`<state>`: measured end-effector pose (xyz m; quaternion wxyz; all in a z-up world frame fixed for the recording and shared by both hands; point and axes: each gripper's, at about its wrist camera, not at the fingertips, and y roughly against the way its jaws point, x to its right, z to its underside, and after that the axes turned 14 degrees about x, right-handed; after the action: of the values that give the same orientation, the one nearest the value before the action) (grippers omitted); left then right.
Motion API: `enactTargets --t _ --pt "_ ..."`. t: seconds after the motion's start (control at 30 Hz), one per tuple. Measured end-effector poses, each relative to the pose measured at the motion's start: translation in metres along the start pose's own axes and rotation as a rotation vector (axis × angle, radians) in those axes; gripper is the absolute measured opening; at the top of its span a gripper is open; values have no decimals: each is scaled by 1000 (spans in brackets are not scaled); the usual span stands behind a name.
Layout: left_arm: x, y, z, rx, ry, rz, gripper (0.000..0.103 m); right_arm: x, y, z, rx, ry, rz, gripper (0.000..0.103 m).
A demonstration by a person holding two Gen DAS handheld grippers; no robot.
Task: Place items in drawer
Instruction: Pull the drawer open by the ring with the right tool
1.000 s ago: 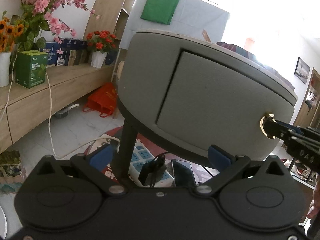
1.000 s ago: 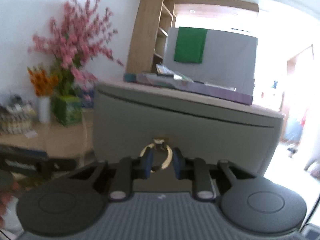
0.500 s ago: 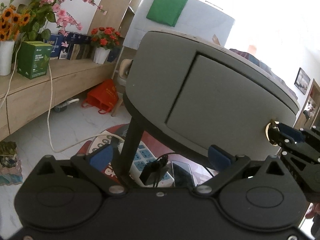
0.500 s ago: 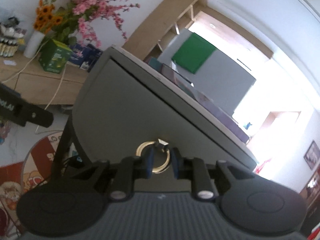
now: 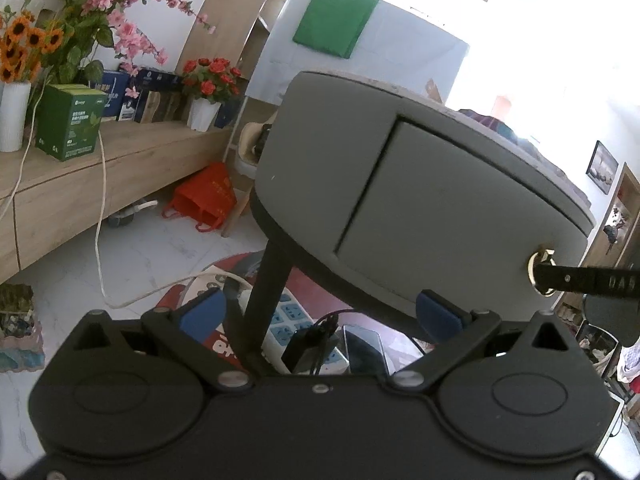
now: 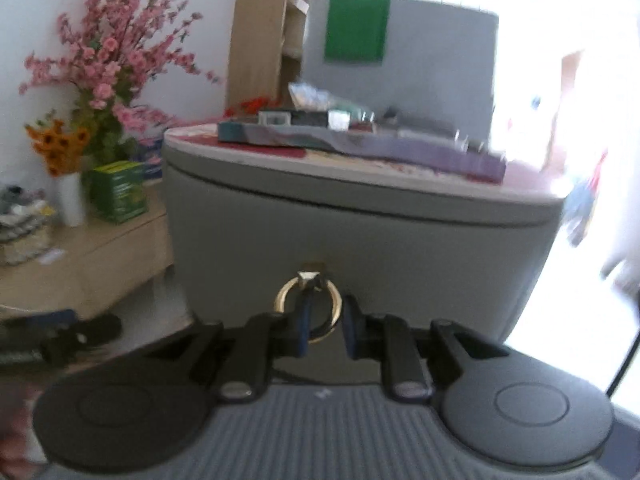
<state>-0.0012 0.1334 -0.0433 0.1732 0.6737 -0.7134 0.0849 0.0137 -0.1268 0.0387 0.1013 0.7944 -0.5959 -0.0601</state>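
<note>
Now right hand-held gripper (image 6: 323,330) levelled out, pinching gold ring pull (image 6: 308,307) at drawer front (image 6: 360,264); drawer not yet open. Left hand-held gripper (image 5: 318,314) spread, empty, shifted beside table's left front corner. Items (image 6: 360,136) wait on table top. Table leg (image 5: 266,296), power strip (image 5: 290,322) below.

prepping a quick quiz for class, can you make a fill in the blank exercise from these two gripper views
1. The right gripper has its fingers at the gold ___ handle on the grey drawer.
2. The left gripper holds nothing, and its jaws are ___.
3. The cloth hanging on the far partition is ___.
4. The sunflowers stand in a ___ vase.

Missing words: ring; open; green; white
</note>
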Motion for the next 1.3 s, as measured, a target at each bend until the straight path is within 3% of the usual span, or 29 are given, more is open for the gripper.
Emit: enactTargets --t 0.13,0.3,0.53,0.63,0.8,0.9,1.03,1.3 --pt "6 -2 2 -5 3 14 103 20 -18 -25 -206 -51 -82 16" --pt "15 -6 1 -10 -24 31 103 31 -39 -44 -390 -107 -112 16" --pt "45 -23 -36 69 -144 99 103 28 -57 -57 -558 -33 -155 15" --pt "62 -34 -54 123 -184 153 103 20 -57 -58 -575 7 -151 15" --pt "78 -50 -58 189 -247 362 103 12 -48 -54 -532 22 -129 15" --pt "85 -51 -54 233 -301 407 103 13 -40 -49 -499 21 -129 14" --pt "94 -56 -50 237 -348 424 103 16 -35 -46 -475 25 -129 14" --pt "96 -66 -52 197 -331 387 103 31 -37 -48 -455 30 -153 14"
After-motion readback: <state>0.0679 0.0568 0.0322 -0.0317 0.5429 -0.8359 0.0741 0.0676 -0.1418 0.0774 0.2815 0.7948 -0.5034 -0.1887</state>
